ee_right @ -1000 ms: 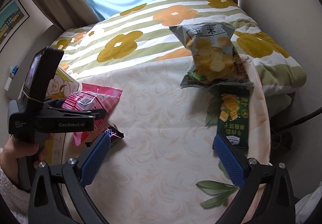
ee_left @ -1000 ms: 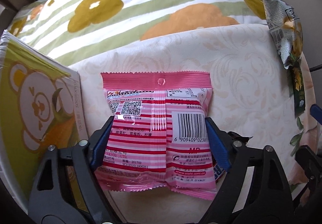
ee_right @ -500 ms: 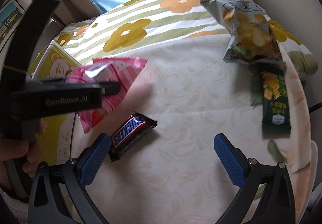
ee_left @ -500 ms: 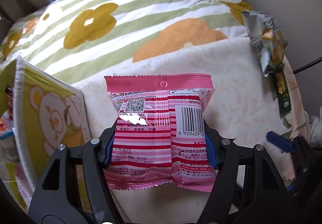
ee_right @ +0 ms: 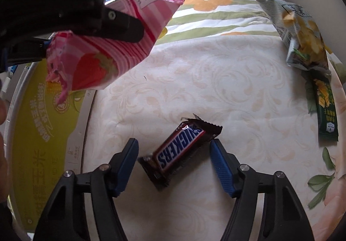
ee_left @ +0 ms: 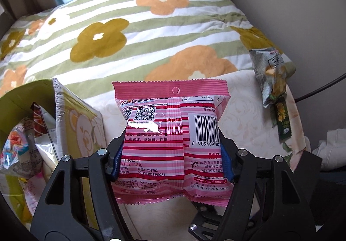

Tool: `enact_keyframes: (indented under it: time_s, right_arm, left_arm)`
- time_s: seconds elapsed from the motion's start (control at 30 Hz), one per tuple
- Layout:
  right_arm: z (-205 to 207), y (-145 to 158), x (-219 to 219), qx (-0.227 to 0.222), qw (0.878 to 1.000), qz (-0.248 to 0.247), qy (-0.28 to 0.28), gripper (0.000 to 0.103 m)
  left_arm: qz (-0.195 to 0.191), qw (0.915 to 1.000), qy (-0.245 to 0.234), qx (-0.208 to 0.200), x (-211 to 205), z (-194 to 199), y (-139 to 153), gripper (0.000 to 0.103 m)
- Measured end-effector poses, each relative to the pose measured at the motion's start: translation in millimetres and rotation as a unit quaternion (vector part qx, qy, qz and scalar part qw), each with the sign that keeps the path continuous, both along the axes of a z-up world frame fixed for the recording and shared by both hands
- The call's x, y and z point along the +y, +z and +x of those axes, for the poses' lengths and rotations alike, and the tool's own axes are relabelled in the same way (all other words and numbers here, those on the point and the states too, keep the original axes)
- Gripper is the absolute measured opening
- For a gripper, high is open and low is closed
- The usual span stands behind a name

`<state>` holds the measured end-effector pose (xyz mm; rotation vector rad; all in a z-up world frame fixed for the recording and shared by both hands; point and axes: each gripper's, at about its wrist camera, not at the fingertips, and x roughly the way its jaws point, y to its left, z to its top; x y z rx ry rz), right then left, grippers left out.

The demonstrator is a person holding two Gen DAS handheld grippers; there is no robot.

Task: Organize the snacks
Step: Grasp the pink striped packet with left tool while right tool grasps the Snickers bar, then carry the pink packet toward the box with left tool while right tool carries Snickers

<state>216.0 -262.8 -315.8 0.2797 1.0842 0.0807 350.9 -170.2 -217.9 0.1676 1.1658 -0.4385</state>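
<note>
Above the table (ee_right: 216, 81), left tongs (ee_left: 172, 154) pitched steeply down clamp the pink packet (ee_left: 170, 124) — right tongs (ee_right: 174, 161), closing, straddle the Snickers bar (ee_right: 179, 150) untouched.

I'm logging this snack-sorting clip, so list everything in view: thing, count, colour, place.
Striped snack pack: 1, pink, clamped in the left tongs, lifted above the table.
Snickers bar: 1, brown, on the table between the right tongs' closing pads, not yet pressed.
Chip bag: 1, grey, table's far right edge.
Narrow packet: 1, dark green, below the chip bag.
Box: 1, yellow-green, left, holding snacks.
Table: 1, cream patterned cloth.
Blanket: 1, striped, flowered, behind the table.
Left tongs: black, blue pads.
Right tongs: black, blue pads.
</note>
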Motion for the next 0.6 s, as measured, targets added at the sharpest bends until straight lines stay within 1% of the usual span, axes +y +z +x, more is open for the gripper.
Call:
enact_keyframes:
  time_s: [0.13, 0.17, 0.2, 0.23, 0.3, 0.43, 0.6]
  right_arm:
    - [2.6, -0.6, 12.5, -0.009, 0.999, -0.044, 0.015, 0.051]
    - [1.8, -0.8, 15.4, -0.012, 0.998, -0.059, 0.02, 0.045]
    - [0.3, -0.9, 17.0, -0.015, 0.997, -0.075, 0.028, 0.035]
    - [-1.2, -1.3, 18.8, -0.02, 0.995, -0.086, 0.037, 0.031]
    - [-4.0, -2.2, 19.0, -0.024, 0.995, -0.088, 0.044, 0.03]
    - [-8.6, 1.8, 6.8, -0.027, 0.996, -0.075, 0.041, 0.03]
    - [-10.8, 16.6, -13.7, -0.032, 0.996, -0.072, 0.036, 0.029]
  left_arm:
    - [-0.021, 0.9998, 0.007, 0.002, 4.9, 0.2, 4.1, 0.065]
    - [-0.023, 0.9997, 0.008, 0.003, 5.5, 0.7, 4.4, 0.065]
    - [-0.024, 0.9997, 0.009, 0.003, 5.4, 1.0, 4.4, 0.065]
    - [-0.026, 0.9996, 0.01, 0.003, 5.1, 1.4, 4.5, 0.065]
    - [-0.026, 0.9996, 0.011, 0.002, 5.3, 1.5, 4.7, 0.065]
    - [-0.024, 0.9996, 0.017, 0.002, 4.4, 1.6, 4.5, 0.065]
    - [-0.025, 0.9994, 0.026, -0.001, 0.0, -2.5, 8.7, 0.065]
